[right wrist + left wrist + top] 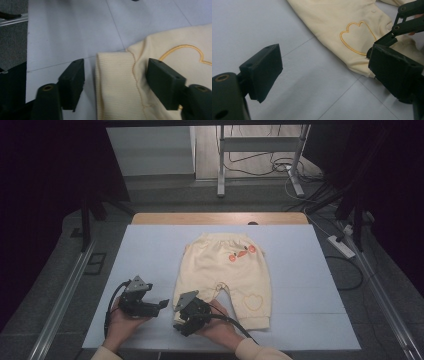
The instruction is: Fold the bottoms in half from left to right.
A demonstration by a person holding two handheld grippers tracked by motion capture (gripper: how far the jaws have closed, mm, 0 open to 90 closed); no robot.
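Observation:
Cream baby trousers (220,262) lie flat on the pale mat (150,250), waist to the far side, with an orange print (240,254) near the waistband. A heart outline (252,301) is stitched on the right leg. My right gripper (181,322) is over the near left leg, open. In the right gripper view its jaws straddle the ribbed cuff (113,82), right gripper (118,83), beside a stitched outline (185,53). My left gripper (161,305) is open just left of the trousers, over bare mat, left gripper (324,75). Its view shows the leg's heart (357,37).
The mat covers a wooden table whose far edge (220,218) shows beyond it. On the floor behind stand metal frame legs (220,165) with cables, and a power strip (341,245) lies to the right. Rails run along both sides of the table.

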